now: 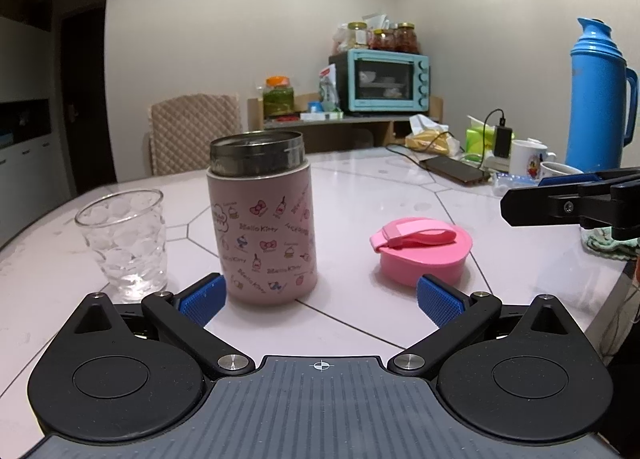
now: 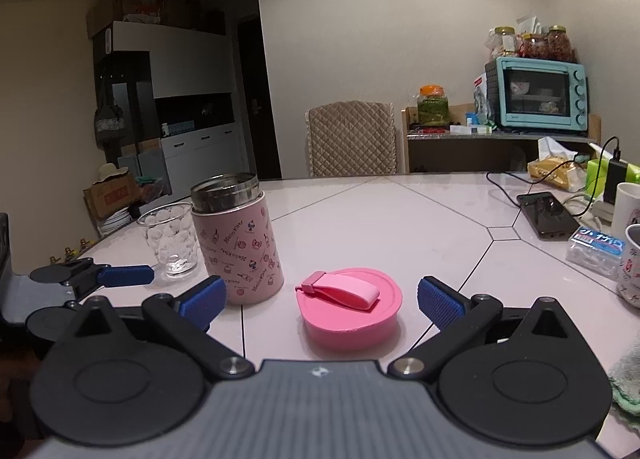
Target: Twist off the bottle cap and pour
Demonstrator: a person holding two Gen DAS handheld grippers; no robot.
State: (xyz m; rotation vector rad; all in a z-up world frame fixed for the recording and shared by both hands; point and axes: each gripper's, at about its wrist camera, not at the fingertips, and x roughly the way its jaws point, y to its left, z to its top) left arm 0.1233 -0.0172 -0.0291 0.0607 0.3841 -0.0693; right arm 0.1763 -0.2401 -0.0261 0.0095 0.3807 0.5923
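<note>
Looking left to right across both wrist views, we note:

Glass: one clear dimpled tumbler (image 1: 124, 243) stands upright at the far left of the table (image 1: 360, 195), just beside the bottle and outside our left jaws.

Bottle: one pink patterned flask (image 1: 266, 235), upright, its steel mouth uncovered. It sits just ahead of our left gripper (image 1: 320, 299), close to the left-hand blue pad (image 1: 202, 301) rather than centred (whether pad and bottle touch we cannot tell).

Left gripper: jaws spread wide, holding nothing.

Cap: one pink cap (image 2: 348, 307) with a strap lies flat on the table to the right of the bottle, apart from it. It lies between and just ahead of the spread pads of our right gripper (image 2: 320, 299), untouched by either.

Right gripper: jaws spread wide, empty. In the left wrist view it reaches in from the right edge, above the table.

In the way: nothing stands between the bottle and the glass, nor between the cap and the jaws.

Far right: two white mugs (image 1: 528, 157), one dark phone (image 2: 548, 215) on a cable, one blue thermos (image 1: 596, 99) and a greenish cloth (image 2: 628, 383), all well apart from the bottle.

Behind: one quilted chair (image 2: 352, 139), one teal toaster oven (image 2: 536, 93) on a shelf.
</note>
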